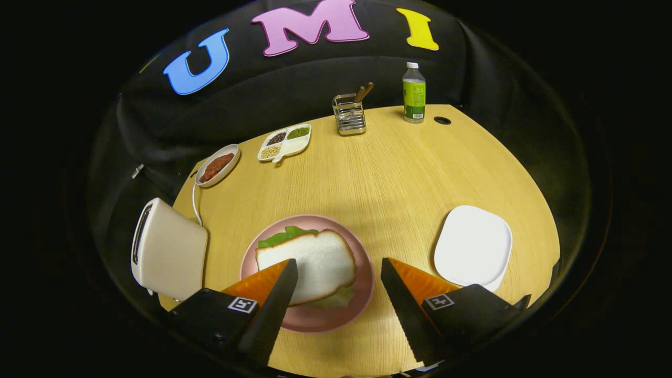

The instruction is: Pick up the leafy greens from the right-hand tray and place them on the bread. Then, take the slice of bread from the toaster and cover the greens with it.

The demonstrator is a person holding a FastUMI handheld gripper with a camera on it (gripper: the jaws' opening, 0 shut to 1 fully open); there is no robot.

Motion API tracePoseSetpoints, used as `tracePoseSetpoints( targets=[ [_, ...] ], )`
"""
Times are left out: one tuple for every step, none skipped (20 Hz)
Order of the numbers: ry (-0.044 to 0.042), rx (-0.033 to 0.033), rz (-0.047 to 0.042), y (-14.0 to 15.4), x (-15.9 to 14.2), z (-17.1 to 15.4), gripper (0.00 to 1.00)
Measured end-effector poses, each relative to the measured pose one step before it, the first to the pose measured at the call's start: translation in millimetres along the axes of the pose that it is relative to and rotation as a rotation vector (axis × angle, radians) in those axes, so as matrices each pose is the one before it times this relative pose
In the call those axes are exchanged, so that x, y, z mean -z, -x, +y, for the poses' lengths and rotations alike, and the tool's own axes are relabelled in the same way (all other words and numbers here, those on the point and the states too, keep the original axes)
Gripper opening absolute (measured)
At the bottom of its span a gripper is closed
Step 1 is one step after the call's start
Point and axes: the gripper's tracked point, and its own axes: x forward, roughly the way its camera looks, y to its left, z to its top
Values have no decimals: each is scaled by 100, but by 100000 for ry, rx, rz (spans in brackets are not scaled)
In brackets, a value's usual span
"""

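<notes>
I hold the gripper [338, 268] above the pink plate [367, 286] with its fingers spread wide and nothing between them. The slice of bread [315, 260] lies on the leafy greens [286, 235], which peek out at its eleven o'clock and under its near edge. The toaster [168, 249] stands at nine o'clock from the plate, the white tray [472, 244] at three o'clock. The stack looks finished to me. The risk now is my left finger, hanging over the bread's near corner: if I dip while pulling away, I judge it could drag the slice off the greens.
</notes>
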Motion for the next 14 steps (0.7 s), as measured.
tracePoseSetpoints(
  targets=[
    [-104,527,-1509,504,-611,-293,99],
    [170,565,-2625,688,-805,-355,99],
    [284,903,-3604,819,-1168,-412,99],
    [504,786,-3817,878,-1183,-383,99],
    [709,434,-3755,994,-1273,-326,99],
    [777,502,-4001,1109,-1278,-385,100],
    [808,669,-4286,1041,-1474,-466,99],
    [846,666,-4529,995,-1434,-417,99],
    [1075,423,-4049,795,-1446,-406,99],
    [1159,708,-3230,992,-1223,-445,99],
    [978,595,-3596,876,-1369,-438,99],
    [1135,731,-4341,860,-1587,-390,99],
    [971,906,-4378,904,-1572,-280,99],
    [657,386,-4435,1012,-1441,-235,99]
  ],
)
